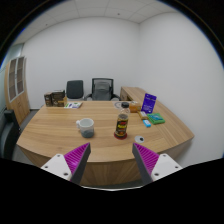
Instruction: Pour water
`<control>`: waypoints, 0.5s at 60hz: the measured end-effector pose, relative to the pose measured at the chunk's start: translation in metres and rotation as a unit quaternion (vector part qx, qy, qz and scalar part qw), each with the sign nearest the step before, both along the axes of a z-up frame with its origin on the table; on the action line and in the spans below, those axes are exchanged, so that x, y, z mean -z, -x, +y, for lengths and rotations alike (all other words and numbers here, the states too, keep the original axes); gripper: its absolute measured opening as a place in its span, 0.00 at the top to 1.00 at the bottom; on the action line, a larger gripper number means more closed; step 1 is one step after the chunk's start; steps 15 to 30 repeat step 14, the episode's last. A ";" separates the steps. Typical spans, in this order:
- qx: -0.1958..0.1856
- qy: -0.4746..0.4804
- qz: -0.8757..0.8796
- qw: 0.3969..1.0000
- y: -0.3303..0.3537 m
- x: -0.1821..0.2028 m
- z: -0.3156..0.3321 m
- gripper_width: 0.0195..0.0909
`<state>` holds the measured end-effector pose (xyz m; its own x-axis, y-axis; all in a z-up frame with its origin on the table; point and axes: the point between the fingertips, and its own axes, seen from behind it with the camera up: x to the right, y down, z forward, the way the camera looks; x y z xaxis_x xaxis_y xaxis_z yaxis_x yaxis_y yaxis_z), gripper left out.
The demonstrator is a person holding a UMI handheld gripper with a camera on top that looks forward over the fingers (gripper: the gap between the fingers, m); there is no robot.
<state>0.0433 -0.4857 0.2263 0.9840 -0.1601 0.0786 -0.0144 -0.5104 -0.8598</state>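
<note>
A dark brown bottle (122, 125) with a pale label and cap stands upright on the wooden table (60, 133), right of centre. To its left sits a small grey cup (86, 127). My gripper (112, 160) hovers well in front of the table's near edge, open, with nothing between its purple-padded fingers (75, 158). Both bottle and cup lie far beyond the fingertips.
Two black office chairs (89, 89) stand behind the table. Boxes and papers (56, 99) lie at the far left end, a purple box (149, 102) and small blue items (152, 120) at the right. A wooden cabinet (17, 85) lines the left wall.
</note>
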 end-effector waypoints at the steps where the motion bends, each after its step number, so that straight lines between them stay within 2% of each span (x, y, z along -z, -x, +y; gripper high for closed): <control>1: 0.000 0.000 0.000 1.000 0.001 -0.002 -0.004 0.07; 30: -0.002 0.006 -0.012 1.000 0.001 -0.006 -0.019 0.08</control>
